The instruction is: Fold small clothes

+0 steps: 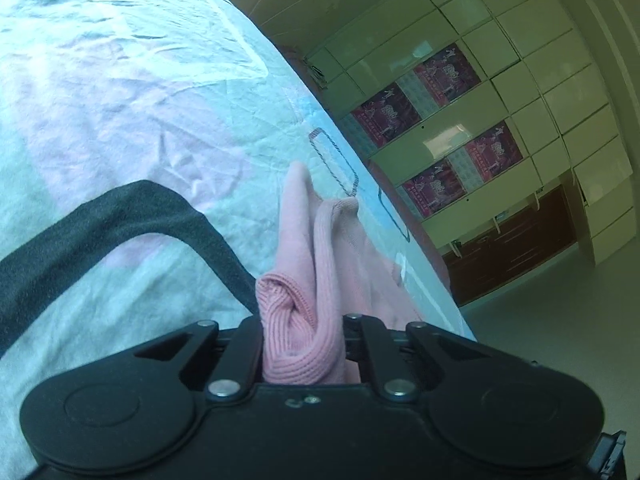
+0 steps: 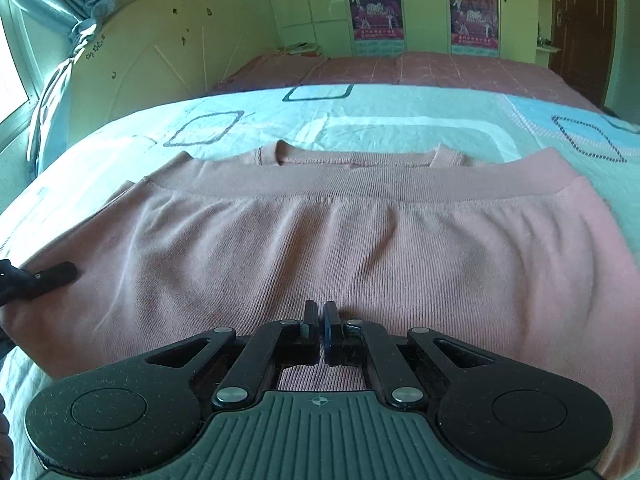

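A pink ribbed sweater [image 2: 340, 248] lies folded on the bed, its hem band laid over toward the neckline [image 2: 352, 158]. My right gripper [image 2: 321, 320] is shut, its fingertips resting on the sweater's near fold; whether cloth is pinched between them is hidden. My left gripper [image 1: 304, 332] is shut on a bunched ribbed edge of the pink sweater [image 1: 304, 304], which fills the gap between its jaws. The left gripper's fingers [image 2: 44, 276] also show at the sweater's left edge in the right wrist view.
The bed carries a light blue and white sheet [image 2: 360, 120] with square outlines and a pink bedspread [image 2: 400, 68] behind. A white headboard [image 2: 160, 56], curtain [image 2: 72, 28], cabinets with posters [image 1: 440, 128] and a brown door [image 2: 580, 20] surround it.
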{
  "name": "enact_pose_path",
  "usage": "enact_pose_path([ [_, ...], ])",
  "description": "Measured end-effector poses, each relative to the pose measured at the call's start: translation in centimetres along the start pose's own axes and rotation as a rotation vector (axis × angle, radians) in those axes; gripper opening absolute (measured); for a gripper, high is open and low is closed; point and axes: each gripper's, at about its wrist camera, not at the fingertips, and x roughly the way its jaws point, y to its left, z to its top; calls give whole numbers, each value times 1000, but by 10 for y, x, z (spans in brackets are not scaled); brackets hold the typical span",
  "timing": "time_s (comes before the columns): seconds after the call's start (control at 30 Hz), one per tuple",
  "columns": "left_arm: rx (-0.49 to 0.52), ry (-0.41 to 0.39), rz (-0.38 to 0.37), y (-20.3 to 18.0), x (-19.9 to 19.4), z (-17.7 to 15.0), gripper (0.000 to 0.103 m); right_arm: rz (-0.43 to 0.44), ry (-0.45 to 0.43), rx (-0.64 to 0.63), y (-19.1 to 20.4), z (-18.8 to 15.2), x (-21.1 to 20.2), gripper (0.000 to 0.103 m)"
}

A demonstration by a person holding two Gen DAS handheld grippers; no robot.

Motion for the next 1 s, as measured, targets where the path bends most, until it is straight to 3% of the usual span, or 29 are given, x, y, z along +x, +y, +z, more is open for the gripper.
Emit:
enact_pose_path([
  [0.07, -14, 30, 37, 7, 8, -2, 8, -11, 38, -15, -2, -4, 9, 1],
  [0.33, -22, 18, 40, 10, 6, -6, 8, 29, 27, -37, -10, -5, 11, 1],
  [0.57, 31, -20, 69, -19, -6, -4, 7, 81, 10, -61, -17, -7, 9, 1],
  [0.73, 179, -59, 16, -90, -22, -10, 7, 136, -1, -25, -34, -5, 5, 0],
  [0.77, 225, -53, 1, -110, -22, -15, 7, 118, -56, 14, -41, -4, -6, 0],
  [0.83, 324, -34, -21, -149, -20, -30, 7, 163, -155, 103, -65, -4, -32, 0],
  [1.0, 530, 60, -53, -237, 10, -94, 7, 122, -245, 226, -147, -9, -88, 0],
])
